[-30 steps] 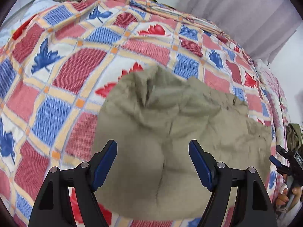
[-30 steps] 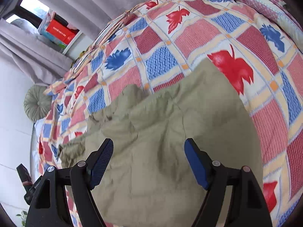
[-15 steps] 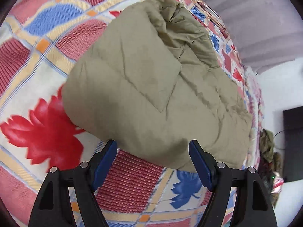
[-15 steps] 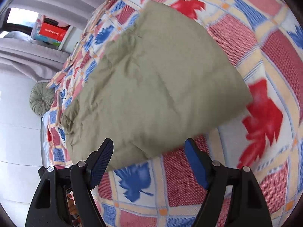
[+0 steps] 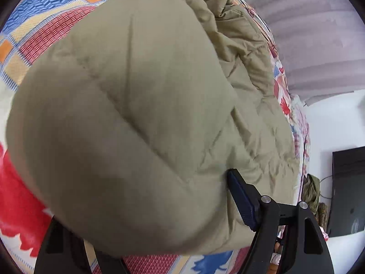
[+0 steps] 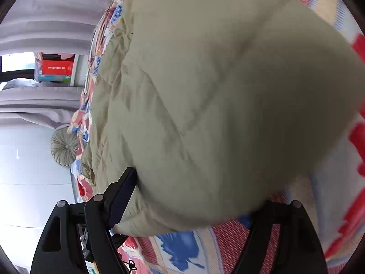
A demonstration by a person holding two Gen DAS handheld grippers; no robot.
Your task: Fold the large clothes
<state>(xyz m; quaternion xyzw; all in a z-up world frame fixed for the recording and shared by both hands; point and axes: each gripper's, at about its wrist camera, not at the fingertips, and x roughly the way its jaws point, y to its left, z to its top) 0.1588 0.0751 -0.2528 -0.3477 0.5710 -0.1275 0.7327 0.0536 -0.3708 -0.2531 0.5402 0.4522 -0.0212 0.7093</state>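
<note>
The puffy olive-green quilted jacket fills the frame centre on the red-and-blue patchwork bedspread. Left gripper and right gripper straddle its folded edge; clenched or not, I cannot tell. Soft, light, slippery padding: pinch all layers deep along the fold

Bed under patchwork cover: red, blue, cream squares, leaf prints. Grey-mauve curtains hang behind bed's far edge. White wall beside curtains; dark flat screen against it, past bed's foot. At bed's other end: round pleated green cushion, bright window, red box on sill. Daylight, soft.
</note>
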